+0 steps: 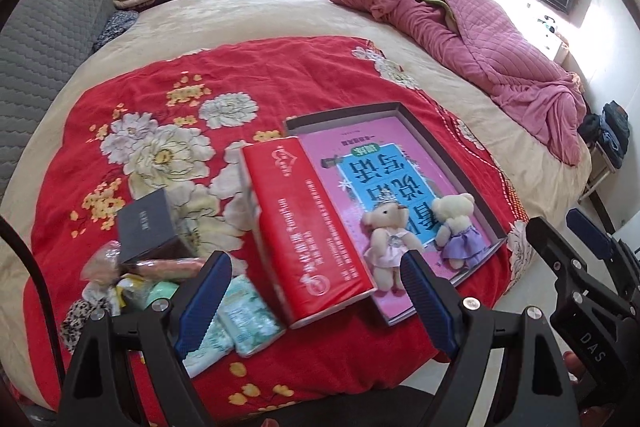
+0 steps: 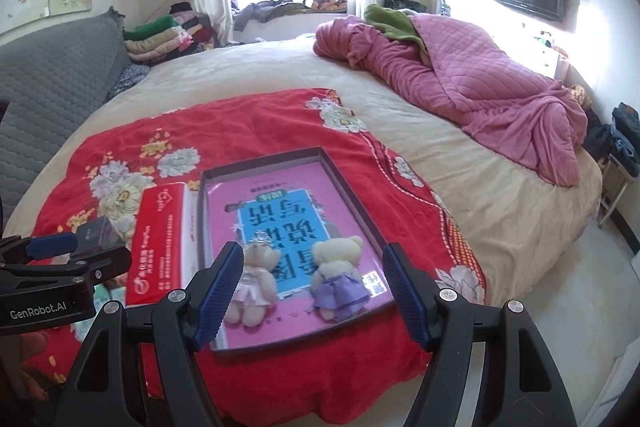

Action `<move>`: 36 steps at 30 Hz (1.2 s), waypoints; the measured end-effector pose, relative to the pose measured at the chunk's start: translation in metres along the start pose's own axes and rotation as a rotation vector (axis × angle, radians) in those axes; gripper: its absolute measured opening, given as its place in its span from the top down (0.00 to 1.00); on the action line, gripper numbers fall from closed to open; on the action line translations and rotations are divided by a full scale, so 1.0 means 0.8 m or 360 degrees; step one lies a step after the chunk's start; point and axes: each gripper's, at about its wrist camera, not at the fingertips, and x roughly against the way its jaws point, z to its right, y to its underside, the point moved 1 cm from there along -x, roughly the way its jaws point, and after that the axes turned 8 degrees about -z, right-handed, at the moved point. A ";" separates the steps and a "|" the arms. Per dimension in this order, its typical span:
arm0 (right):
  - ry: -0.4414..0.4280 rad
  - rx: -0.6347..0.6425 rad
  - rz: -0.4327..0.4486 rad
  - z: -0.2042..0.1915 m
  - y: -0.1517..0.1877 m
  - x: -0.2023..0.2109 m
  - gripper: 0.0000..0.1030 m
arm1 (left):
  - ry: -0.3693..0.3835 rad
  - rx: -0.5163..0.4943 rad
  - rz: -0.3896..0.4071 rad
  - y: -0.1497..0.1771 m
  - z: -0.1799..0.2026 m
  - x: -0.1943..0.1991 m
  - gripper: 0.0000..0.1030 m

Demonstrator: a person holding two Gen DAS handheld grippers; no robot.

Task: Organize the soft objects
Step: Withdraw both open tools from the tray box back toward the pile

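Observation:
Two small plush bears lie on a pink book in a shallow grey box (image 2: 352, 187): one in a pale pink dress (image 2: 256, 279) (image 1: 388, 239), one in a purple dress (image 2: 338, 277) (image 1: 456, 227). A red tissue pack (image 1: 304, 227) (image 2: 160, 247) lies left of the box. Small green-white tissue packets (image 1: 244, 319) lie near the left gripper. My left gripper (image 1: 316, 303) is open and empty above the tissue pack's near end. My right gripper (image 2: 312, 291) is open and empty, just in front of both bears.
All lies on a red floral blanket (image 1: 248, 75) on a round bed. A dark box (image 1: 148, 227) and a pile of wrapped items (image 1: 112, 279) sit at the left. A pink quilt (image 2: 472, 87) is bunched at the far right. Folded clothes (image 2: 168, 39) are stacked at the back.

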 end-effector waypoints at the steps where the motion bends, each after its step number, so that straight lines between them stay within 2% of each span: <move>1: -0.0007 0.0011 0.0005 -0.004 -0.001 0.002 0.29 | -0.0003 0.0007 0.0004 0.001 -0.004 0.002 0.17; 11: -0.0070 0.0094 0.0038 -0.047 -0.006 0.020 0.29 | -0.0002 0.0093 0.0036 0.015 -0.048 0.024 0.17; 22: -0.0165 0.0142 0.0053 -0.092 -0.005 0.034 0.29 | -0.0072 0.0153 0.0074 0.038 -0.091 0.045 0.17; 36: -0.0240 0.0226 0.0061 -0.148 0.000 0.047 0.29 | -0.0099 0.0253 0.0073 0.064 -0.144 0.059 0.17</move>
